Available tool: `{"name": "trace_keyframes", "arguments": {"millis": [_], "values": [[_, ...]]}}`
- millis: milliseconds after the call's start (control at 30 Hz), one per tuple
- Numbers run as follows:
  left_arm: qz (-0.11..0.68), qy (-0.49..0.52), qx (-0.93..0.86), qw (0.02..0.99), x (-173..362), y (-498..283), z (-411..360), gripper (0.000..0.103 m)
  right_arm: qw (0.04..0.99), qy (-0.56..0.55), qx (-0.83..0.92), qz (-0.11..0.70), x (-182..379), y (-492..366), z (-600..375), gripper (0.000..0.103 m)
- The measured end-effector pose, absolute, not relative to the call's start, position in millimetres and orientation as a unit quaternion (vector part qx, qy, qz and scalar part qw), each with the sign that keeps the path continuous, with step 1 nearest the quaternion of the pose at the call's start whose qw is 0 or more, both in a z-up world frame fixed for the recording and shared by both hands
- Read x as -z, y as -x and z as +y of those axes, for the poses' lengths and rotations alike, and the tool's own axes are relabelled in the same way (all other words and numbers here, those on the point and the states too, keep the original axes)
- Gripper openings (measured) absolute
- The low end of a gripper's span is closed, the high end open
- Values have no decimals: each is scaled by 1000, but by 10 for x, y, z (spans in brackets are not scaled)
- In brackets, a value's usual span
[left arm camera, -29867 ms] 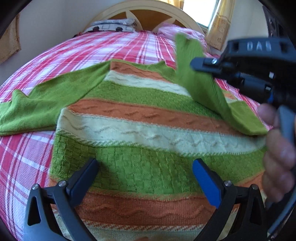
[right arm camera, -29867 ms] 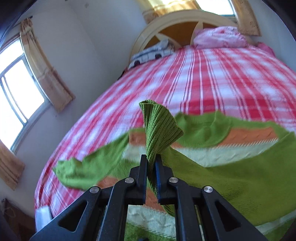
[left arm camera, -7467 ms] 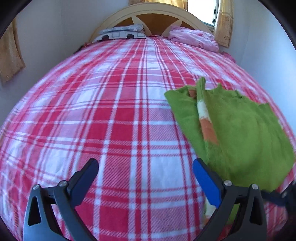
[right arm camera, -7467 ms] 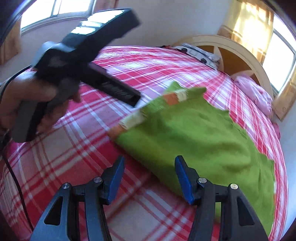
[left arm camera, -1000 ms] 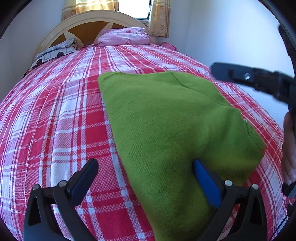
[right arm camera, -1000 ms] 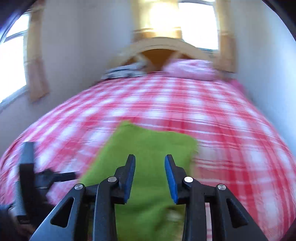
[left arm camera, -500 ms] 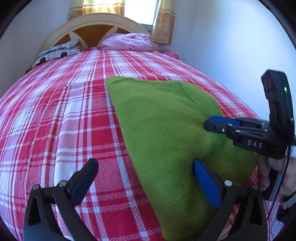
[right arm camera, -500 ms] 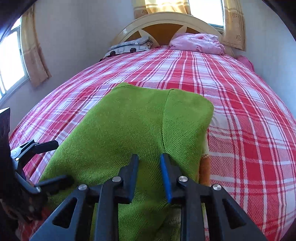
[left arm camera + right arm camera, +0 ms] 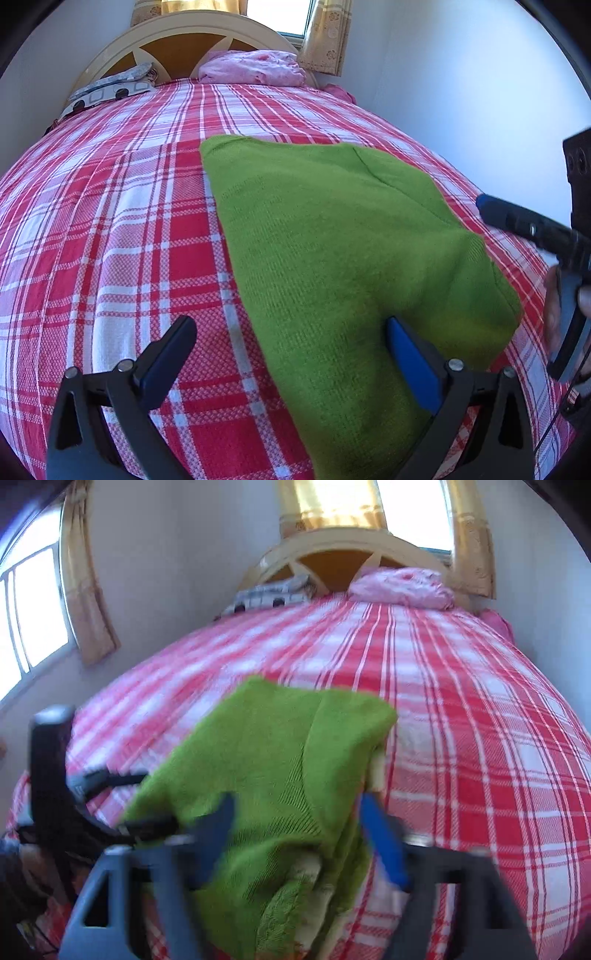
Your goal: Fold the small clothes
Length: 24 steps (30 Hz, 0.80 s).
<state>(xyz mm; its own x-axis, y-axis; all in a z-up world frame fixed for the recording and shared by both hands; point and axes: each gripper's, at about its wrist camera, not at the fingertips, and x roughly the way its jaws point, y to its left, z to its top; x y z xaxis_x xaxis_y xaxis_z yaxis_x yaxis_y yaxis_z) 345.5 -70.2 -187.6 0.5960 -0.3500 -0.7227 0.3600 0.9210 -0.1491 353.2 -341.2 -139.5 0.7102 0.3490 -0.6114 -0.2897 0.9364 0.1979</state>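
Folded green sweater (image 9: 332,240) lies on red plaid bedspread (image 9: 129,221) below headboard (image 9: 177,40).

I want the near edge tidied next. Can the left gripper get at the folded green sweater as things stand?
Probably yes: the left gripper is open just above the green sweater, with nothing between them.

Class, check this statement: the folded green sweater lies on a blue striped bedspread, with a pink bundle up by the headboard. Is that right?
One detail is wrong: the bedspread is red and white plaid, not blue striped. The left wrist view shows it clearly. The folded green sweater does lie on it, with the pink bundle by the headboard.
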Motion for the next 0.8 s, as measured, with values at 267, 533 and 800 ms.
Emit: {"name": "trace_keyframes", "arguments": {"millis": [267,533,800], "values": [[415,1,202,887,1907,-3493,-709,103,892,-123,-149,408,1701,-4130,-3729,79],[423,5,208,882,1930,-3523,-735,103,856,-213,-188,431,2010,-4437,-3882,78],[424,-3,213,880,1937,-3527,-769,103,849,-240,-202,425,2106,-4502,-3747,44]]}}
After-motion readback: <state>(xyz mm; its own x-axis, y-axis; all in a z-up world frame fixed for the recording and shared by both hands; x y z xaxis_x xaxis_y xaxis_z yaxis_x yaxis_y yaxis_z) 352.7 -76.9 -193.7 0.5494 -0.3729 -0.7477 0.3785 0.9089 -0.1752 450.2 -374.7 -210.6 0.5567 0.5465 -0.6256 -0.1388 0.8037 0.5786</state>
